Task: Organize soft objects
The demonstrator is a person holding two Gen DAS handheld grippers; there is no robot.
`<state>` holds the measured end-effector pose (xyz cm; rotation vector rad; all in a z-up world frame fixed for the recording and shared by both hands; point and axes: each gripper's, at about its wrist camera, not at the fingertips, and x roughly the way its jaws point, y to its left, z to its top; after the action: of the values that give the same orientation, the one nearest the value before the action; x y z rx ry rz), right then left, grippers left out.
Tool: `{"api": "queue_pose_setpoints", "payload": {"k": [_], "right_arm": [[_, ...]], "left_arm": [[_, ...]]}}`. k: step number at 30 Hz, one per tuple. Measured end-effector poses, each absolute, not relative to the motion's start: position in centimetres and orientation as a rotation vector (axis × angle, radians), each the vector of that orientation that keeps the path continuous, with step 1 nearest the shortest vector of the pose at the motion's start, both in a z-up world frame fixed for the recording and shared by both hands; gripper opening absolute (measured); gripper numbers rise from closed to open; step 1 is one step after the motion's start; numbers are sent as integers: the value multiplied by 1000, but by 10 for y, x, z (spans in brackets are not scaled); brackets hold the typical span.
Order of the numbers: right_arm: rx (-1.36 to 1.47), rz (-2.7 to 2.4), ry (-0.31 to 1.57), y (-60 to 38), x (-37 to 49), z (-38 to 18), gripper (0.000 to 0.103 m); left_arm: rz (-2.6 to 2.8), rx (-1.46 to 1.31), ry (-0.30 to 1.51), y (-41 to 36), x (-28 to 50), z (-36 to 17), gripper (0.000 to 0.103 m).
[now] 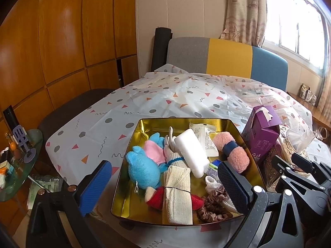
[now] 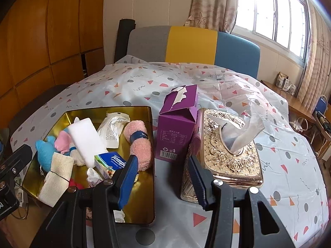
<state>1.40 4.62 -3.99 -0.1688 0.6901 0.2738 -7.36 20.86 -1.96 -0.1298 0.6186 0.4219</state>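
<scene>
Two grippers hover with jaws apart and empty: the left gripper (image 1: pixel 165 184) over the shallow gold metal tin (image 1: pixel 132 136), the right gripper (image 2: pixel 163 177) above its right rim. My worry is the crowding: closing on the rolled pink fluffy towel (image 2: pixel 139 144) could snag the blue tissue packet (image 2: pixel 109 162) (touching it). The towel lies by that rim, long axis near-to-far.
</scene>
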Motion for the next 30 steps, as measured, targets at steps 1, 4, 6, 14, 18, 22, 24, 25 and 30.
{"api": "queue_pose_setpoints", "payload": {"k": [1,4,6,14,18,22,24,25,30], "right_arm": [[-169,276,691,46,14,-40,50],[-172,276,689,46,14,-40,50],[-172,276,689,46,15,-40,50],[-178,275,693,48,15,-42,50],[-180,276,691,49,14,-42,50],[-179,275,690,49,14,-41,50],[-180,275,690,49,14,-41,50],[-180,274,689,49,14,-41,50],[-181,275,691,49,13,-41,50]], "left_arm": [[420,-133,619,209,-74,-19,103],[420,-131,622,210,-73,-20,103],[419,-133,625,210,-72,-21,103],[416,-136,630,210,-72,-21,103],[415,-136,636,210,-73,-22,103],[415,-136,637,209,-73,-23,103],[415,-137,636,209,-74,-23,103],[413,-138,637,209,-74,-23,103],[414,-140,640,208,-73,-23,103]]}}
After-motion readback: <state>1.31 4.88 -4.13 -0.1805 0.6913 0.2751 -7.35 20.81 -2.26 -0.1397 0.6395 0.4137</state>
